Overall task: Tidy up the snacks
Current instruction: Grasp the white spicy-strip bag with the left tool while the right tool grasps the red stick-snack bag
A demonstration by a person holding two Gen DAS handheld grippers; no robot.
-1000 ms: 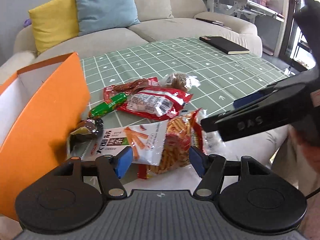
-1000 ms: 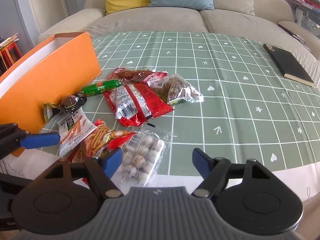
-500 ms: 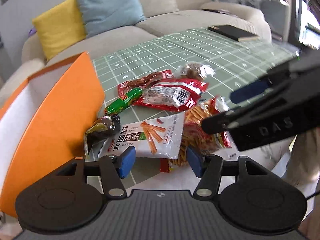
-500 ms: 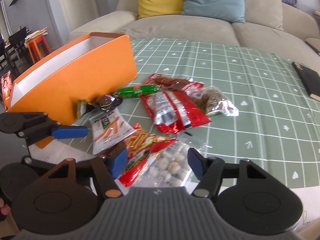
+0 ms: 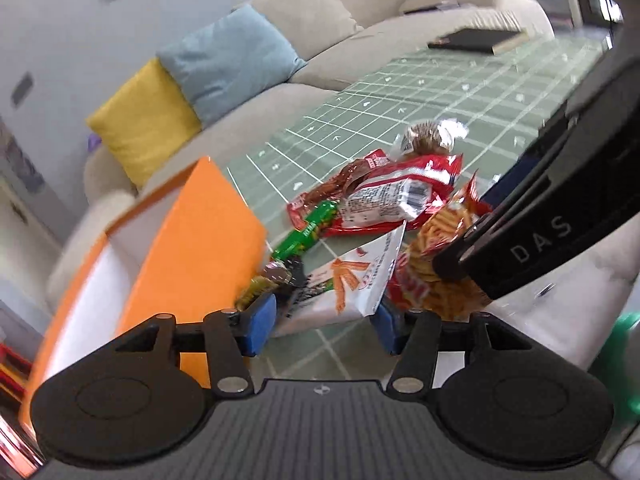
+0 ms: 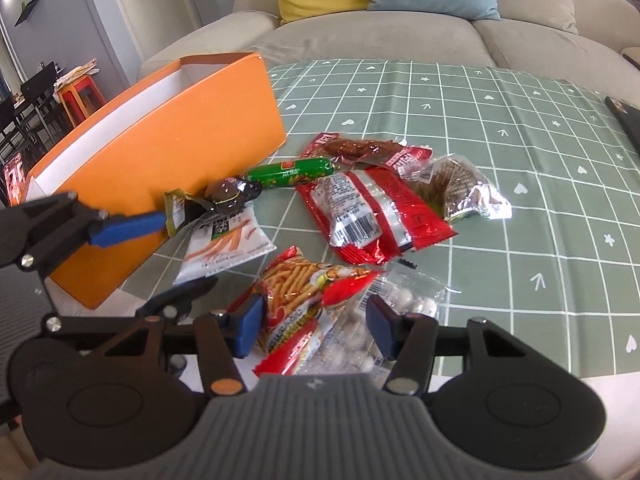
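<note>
In the left wrist view, the left claw [image 5: 322, 330] is sitting low in the frame with its blue pads spread apart, gripping nothing. Just beyond them the white packet printed with orange sticks [image 5: 352, 280] is lying on the green checked bench [image 5: 420, 92]. Beside it at lower centre are a small dark shiny wrapped sweet [image 5: 276, 276] and a green sausage-shaped stick [image 5: 308, 230], with a large red foil packet [image 5: 396, 198] above them at centre. The tall orange cardboard box with a white inside [image 5: 192, 248] is filling the left of the frame. The right claw's black body is cutting across the right side, over the clear bag of thin orange crisps [image 5: 444, 240].

In the right wrist view, the right claw [image 6: 316, 330] is also standing wide, holding nothing, its pads straddling the crisp bag [image 6: 304, 296] and touching or nearly touching the clear bag of pale round balls [image 6: 372, 328] at bottom centre. One blue finger [image 6: 128, 226] of the left claw is reaching in from the left edge, its tip close to the dark sweet [image 6: 228, 196] by the box wall [image 6: 180, 140]. A brown sausage packet [image 6: 356, 148] and a crinkled clear bag of brown snacks [image 6: 456, 188] are lying toward upper centre.

I judge both claws are lining up for a first pick; every snack is still on the bench, none visibly in the box. Next, each claw needs to lower over its packet, close on it, then lift it over the box wall. The slick bags may slip.
</note>
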